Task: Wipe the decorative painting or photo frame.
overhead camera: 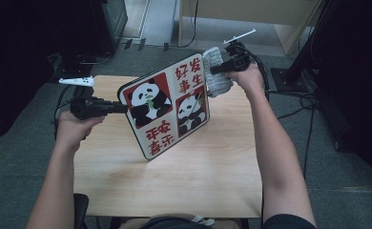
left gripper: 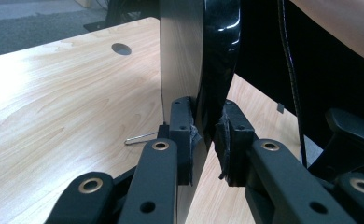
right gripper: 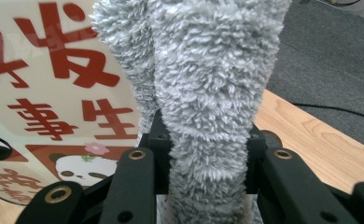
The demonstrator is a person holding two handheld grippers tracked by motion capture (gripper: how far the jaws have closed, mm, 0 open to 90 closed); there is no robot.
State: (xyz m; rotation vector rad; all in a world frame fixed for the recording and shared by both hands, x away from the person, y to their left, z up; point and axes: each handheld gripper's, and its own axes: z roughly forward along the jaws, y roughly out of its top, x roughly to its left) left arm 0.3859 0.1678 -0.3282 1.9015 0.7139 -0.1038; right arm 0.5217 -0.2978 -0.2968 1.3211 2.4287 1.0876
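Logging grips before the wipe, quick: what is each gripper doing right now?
Left gripper: shut on the panda board, clamping its edge.
Right gripper: shut on the grey fluffy cloth.

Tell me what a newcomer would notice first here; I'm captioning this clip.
The panda board, printed in red and cream with red characters, stands tilted on one corner over the middle of the table. The left gripper clamps its left edge. The right gripper pinches a fluffy grey cloth against the board's far right corner.
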